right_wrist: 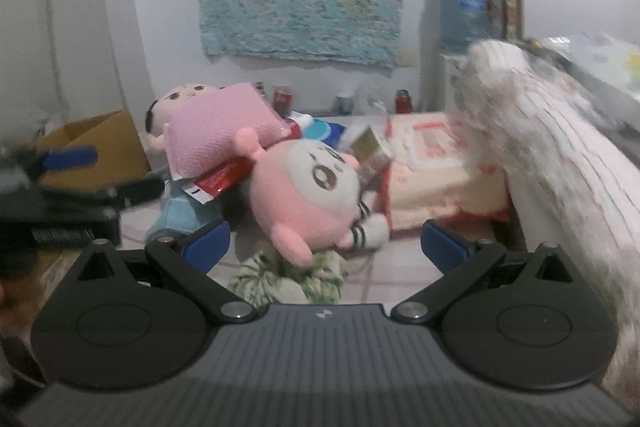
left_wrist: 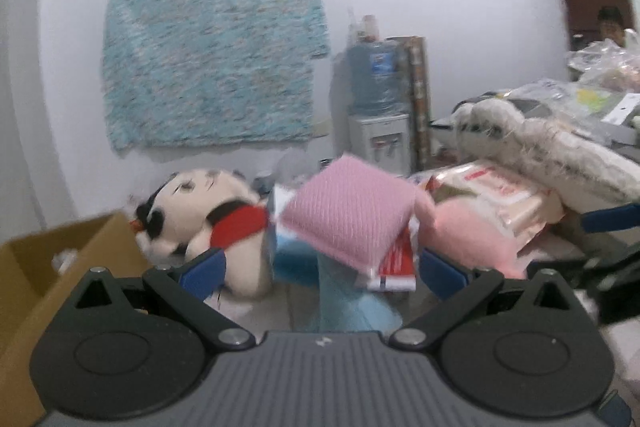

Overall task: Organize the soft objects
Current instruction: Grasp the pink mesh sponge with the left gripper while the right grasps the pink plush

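Observation:
A pink sponge pack (left_wrist: 352, 215) with a red and white label lies tilted on the pile, just beyond my left gripper (left_wrist: 322, 269), which is open around empty space. Left of the sponge lies a black, white and red plush (left_wrist: 200, 211). My right gripper (right_wrist: 326, 245) is open too, its blue fingertips either side of a pink round plush (right_wrist: 304, 195) without touching it. The same sponge pack (right_wrist: 220, 131) rests against that plush's ear. A green and white tufted cloth (right_wrist: 288, 279) sits just under the right gripper. The left gripper (right_wrist: 68, 157) shows blurred at the far left.
An open cardboard box (left_wrist: 40, 267) stands at the left. A long white fluffy plush (right_wrist: 560, 155) leans along the right side over a pale tissue pack (right_wrist: 432, 179). A light blue cloth (left_wrist: 344, 299) lies under the sponge. A water dispenser (left_wrist: 376, 131) stands by the wall.

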